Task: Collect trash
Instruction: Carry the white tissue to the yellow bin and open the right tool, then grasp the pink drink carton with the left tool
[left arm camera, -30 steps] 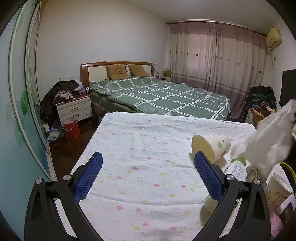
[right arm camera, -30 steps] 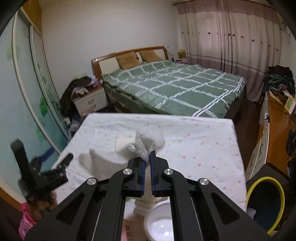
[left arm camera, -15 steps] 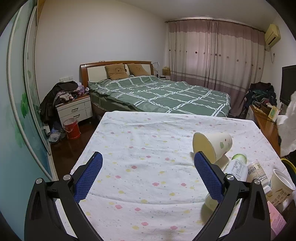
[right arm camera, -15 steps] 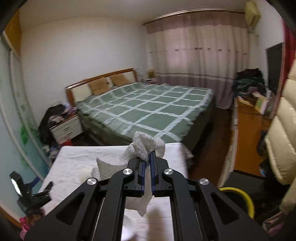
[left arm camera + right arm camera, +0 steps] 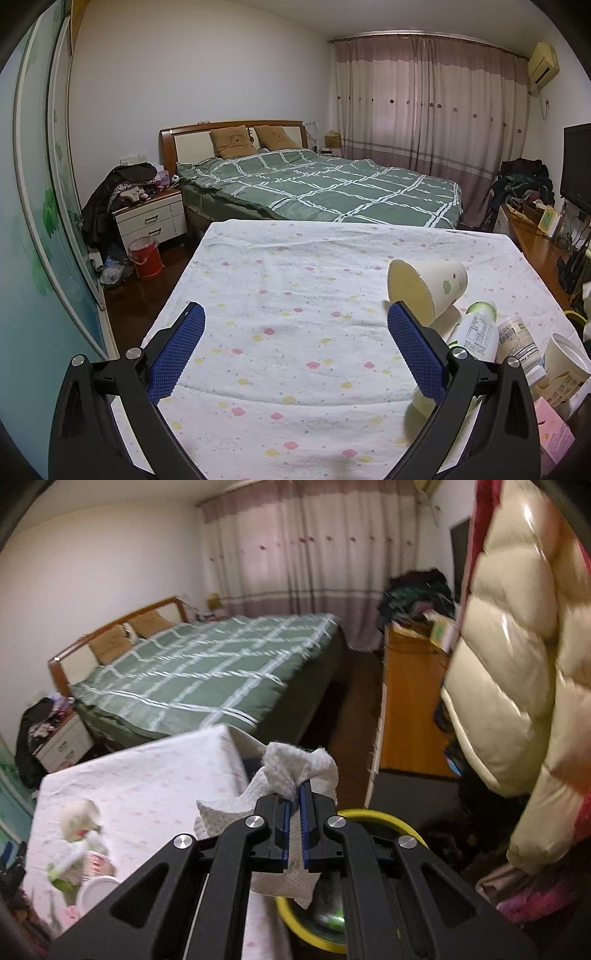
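The right tongs [image 5: 293,805] pinch a crumpled paper towel [image 5: 295,771], its length hanging downward above a yellow-rimmed bin [image 5: 373,818]. The left tongs [image 5: 295,350] gape wide over the floral tabletop [image 5: 295,288], a tipped paper cup [image 5: 424,288] just beyond their right finger.

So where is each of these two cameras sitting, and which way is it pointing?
Left wrist view: rides on the left hand-held gripper, looking along its open fingers over the flowered tablecloth, tipped paper cup and bottles toward the bed.
Right wrist view: rides on the right hand-held gripper, shut on a crumpled paper towel, over the yellow-rimmed bin; a padded sleeve shows.
Shared: bed, curtain, tablecloth.
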Available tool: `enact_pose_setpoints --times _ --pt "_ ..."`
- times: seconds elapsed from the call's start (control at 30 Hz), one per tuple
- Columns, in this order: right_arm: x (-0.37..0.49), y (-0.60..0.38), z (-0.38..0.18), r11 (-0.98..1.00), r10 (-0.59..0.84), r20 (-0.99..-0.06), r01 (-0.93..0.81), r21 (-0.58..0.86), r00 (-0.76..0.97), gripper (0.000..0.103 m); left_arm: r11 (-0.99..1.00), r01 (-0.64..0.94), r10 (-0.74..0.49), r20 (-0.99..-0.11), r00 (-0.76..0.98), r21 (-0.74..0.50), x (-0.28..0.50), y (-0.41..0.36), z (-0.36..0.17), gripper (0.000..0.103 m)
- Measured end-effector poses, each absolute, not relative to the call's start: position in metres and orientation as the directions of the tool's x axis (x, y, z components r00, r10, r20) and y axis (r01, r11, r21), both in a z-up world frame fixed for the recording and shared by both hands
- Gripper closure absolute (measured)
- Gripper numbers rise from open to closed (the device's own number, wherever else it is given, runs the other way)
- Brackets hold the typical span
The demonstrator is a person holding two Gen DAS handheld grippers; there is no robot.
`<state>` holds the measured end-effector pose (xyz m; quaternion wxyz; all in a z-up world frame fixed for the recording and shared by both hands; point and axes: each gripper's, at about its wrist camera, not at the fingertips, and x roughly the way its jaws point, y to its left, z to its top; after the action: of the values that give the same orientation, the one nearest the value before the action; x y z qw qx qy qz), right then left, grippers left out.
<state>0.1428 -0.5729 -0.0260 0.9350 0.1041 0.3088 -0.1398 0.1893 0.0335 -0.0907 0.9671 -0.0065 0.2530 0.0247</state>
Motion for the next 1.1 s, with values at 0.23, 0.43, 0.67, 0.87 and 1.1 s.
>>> enact_pose_setpoints --times 0.23,0.43,0.67,0.87,1.1 --pt "0.143 -0.603 -0.079 0.908 -0.227 -0.711 0.409 0.093 0.665 0.097 0.999 -0.042 0.042 -0.494 0.868 0.011 0.19 0.031 -0.092 0.005" --pt "0.136 -0.613 -0.101 0.892 -0.227 -0.748 0.441 0.097 0.624 0.069 0.999 -0.037 0.041 -0.496 0.867 0.018 0.191 0.03 -0.093 0.005" --pt "0.133 -0.614 -0.102 0.89 -0.233 -0.737 0.444 0.101 0.635 0.067 0.999 -0.031 0.037 -0.499 0.866 0.021 0.191 0.029 -0.094 0.005" --pt "0.127 -0.606 -0.105 0.895 -0.215 -0.732 0.43 0.117 0.647 0.066 1.0 -0.005 0.013 -0.509 0.861 0.018 0.192 0.024 -0.095 0.005" --pt "0.111 -0.592 -0.113 0.908 -0.178 -0.727 0.395 0.138 0.663 0.065 0.998 0.066 -0.047 -0.509 0.859 0.018 0.163 0.0 -0.085 0.005"
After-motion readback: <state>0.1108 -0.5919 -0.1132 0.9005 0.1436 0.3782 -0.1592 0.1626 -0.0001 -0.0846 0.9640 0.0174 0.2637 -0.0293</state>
